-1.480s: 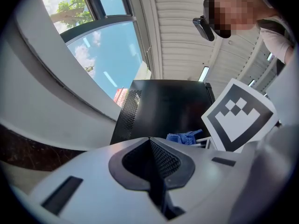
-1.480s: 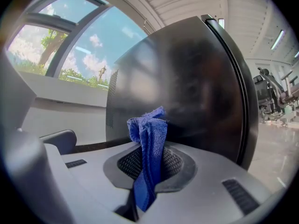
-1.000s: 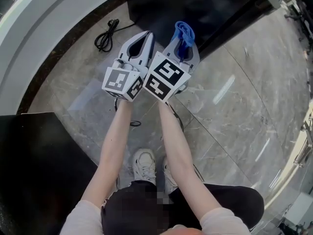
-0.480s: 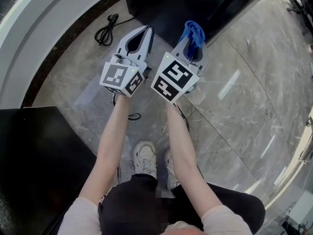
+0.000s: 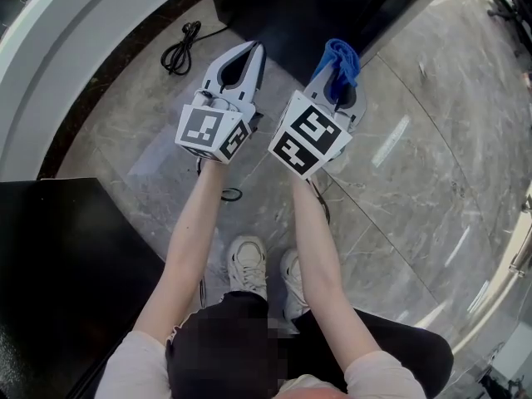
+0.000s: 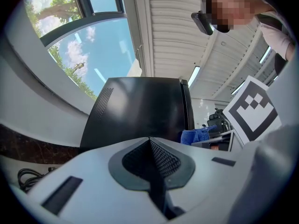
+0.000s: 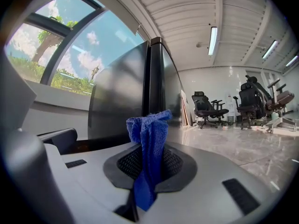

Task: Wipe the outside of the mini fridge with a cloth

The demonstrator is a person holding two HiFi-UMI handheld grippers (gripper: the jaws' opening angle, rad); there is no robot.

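Grey stone floor (image 5: 399, 223) fills most of the room, shiny and bare. The black mini fridge (image 5: 291, 11) stands on it right in front of the person, and the cloth is not on it yet. A curved white wall (image 5: 75, 48) runs along the left of the fridge. Another big black box (image 5: 58, 281) sits well back from the fridge, by the person's left side.

The left gripper (image 5: 252, 54) points at the fridge, with its jaws pressed together and nothing in them. The right gripper (image 5: 345, 90) is near the fridge's right corner, and its jaws pinch a blue cloth (image 5: 339, 59) that sticks up in a bunch. A black cable (image 5: 179, 50) lies coiled on the floor left of the fridge.

I think the next job is to bring the cloth up to the fridge. It would go best with the bunch pressed flat on the black side and pulled in long, even strokes, keeping the hard jaws off. Right of the fridge the floor is wide open, so there is lots of room to swing. On the left, the wall and cable make it tight, so go slow by that edge.
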